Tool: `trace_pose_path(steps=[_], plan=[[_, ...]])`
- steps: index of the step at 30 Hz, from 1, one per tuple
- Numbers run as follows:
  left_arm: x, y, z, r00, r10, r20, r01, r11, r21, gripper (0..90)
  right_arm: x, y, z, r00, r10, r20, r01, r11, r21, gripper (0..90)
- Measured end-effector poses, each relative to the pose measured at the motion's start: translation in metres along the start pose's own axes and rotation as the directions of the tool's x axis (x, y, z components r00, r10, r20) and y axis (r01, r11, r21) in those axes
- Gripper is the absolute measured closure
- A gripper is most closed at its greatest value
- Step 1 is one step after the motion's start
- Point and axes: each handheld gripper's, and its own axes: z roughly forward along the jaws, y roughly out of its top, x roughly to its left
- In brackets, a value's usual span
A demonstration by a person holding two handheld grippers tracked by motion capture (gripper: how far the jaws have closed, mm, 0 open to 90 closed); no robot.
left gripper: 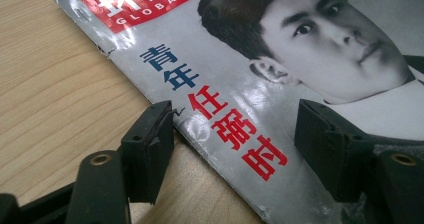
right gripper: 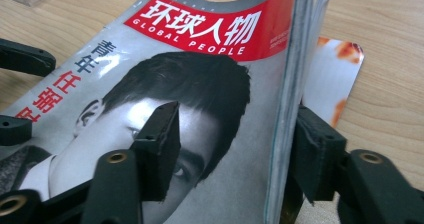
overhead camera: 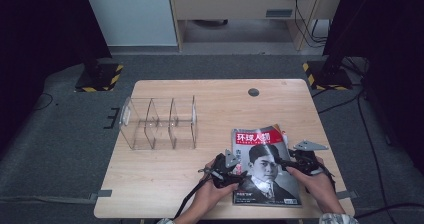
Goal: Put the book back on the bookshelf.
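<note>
Near the bottom edge of the high view, two forearms are coming up into the frame, the left hand (overhead camera: 210, 191) wrapping around the left gripper (overhead camera: 226, 167) at lower centre and the right hand (overhead camera: 312, 181) holding the right gripper (overhead camera: 296, 160) just to the right of it. Between them the magazine (overhead camera: 264, 166) is lying flat on the wooden table (overhead camera: 165, 184) in the lower right of centre, with a second printed sheet (right gripper: 332, 79) peeking out from under its far right edge. In the left gripper view the jaws are standing spread, one resting at the magazine's left edge on the bare wood, the other sitting over the cover, and nothing is being pinched. In the right gripper view the jaws are also standing apart, straddling the magazine's right edge: one is hovering over the cover, the other is outside the page block, whose pages are lifting and curling upward there. The cover is showing a black-and-white portrait under a red banner reading "GLOBAL PEOPLE" with white Chinese characters above, and blue and red Chinese characters are running down the left side. Farther back, at centre left, a clear acrylic divider rack (overhead camera: 159, 123) is standing empty, well apart from the magazine. A round dark grommet (overhead camera: 253, 92) is sitting near the table's far edge.
</note>
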Motion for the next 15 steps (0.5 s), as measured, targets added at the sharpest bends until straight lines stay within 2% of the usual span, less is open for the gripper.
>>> trace_pose_path(steps=[3,4,5,7,8,11,12,15], plan=[[0.0,0.0,0.0,1.0,-0.002,-0.002,0.002,1.0,0.0,31.8,-0.001,0.001,0.0,0.9999,-0.011,0.011,0.011,1.0,0.009,41.3],[-0.001,0.0,0.0,1.0,-0.003,-0.003,0.003,1.0,-0.001,32.1,0.002,0.002,-0.004,0.9998,-0.015,0.01,0.015,1.0,-0.019,47.1],[-0.001,0.0,0.0,1.0,-0.003,-0.003,0.003,1.0,-0.001,32.1,0.002,0.002,-0.004,0.9998,-0.015,0.01,0.015,1.0,-0.019,47.1],[-0.001,0.0,0.0,1.0,-0.004,-0.005,0.004,1.0,-0.001,32.3,0.005,0.004,-0.01,0.9991,-0.04,0.009,0.041,0.998,-0.055,56.5],[-0.001,0.0,0.0,1.0,-0.004,-0.005,0.004,1.0,-0.001,32.4,0.005,0.004,-0.011,0.9991,-0.043,0.001,0.043,0.997,-0.067,57.9],[-0.001,0.0,0.0,1.0,-0.004,-0.005,0.004,1.0,-0.001,32.4,0.006,0.005,-0.01,0.999,-0.043,-0.016,0.041,0.996,-0.076,57.6],[-0.001,0.0,0.0,1.0,-0.004,-0.005,0.004,1.0,-0.001,32.4,0.007,0.006,-0.008,0.9985,-0.049,-0.026,0.047,0.996,-0.074,52.9],[-0.001,0.0,0.0,1.0,-0.004,-0.006,0.004,1.0,-0.001,32.4,0.01,0.007,-0.008,0.9977,-0.062,-0.03,0.059,0.995,-0.08,49.4]])
